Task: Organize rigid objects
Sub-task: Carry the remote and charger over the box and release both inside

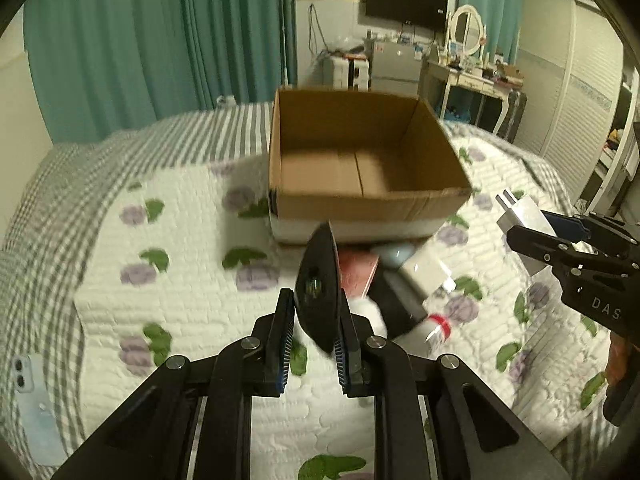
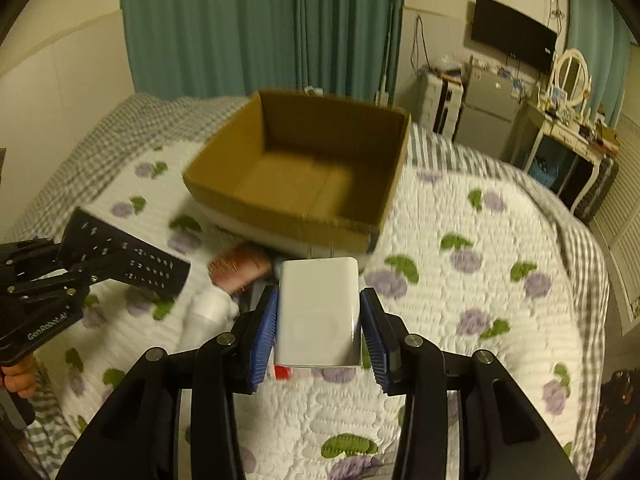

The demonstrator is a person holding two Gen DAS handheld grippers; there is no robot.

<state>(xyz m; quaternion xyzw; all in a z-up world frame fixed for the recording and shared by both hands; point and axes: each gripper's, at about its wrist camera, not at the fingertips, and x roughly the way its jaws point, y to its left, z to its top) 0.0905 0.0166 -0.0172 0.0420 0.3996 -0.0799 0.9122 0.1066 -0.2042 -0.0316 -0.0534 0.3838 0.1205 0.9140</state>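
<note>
My left gripper (image 1: pixel 314 326) is clamped on a black remote control (image 1: pixel 318 284), held edge-on and raised above the quilted bed (image 1: pixel 180 292). My right gripper (image 2: pixel 319 322) pinches a white plug-in charger (image 2: pixel 318 312), prongs pointing ahead toward the open cardboard box (image 2: pixel 304 172). Both loads sit short of the box, near its front wall. My worry: the remote is gripped near one end, so it could pivot or slip out. The charger's glossy sides may slide between the pads. If I come in low, either item could strike the box wall and push it across the soft quilt. A red-capped tube (image 1: pixel 436 326) and the pink box (image 1: pixel 357 276) still lie on the bed.
</note>
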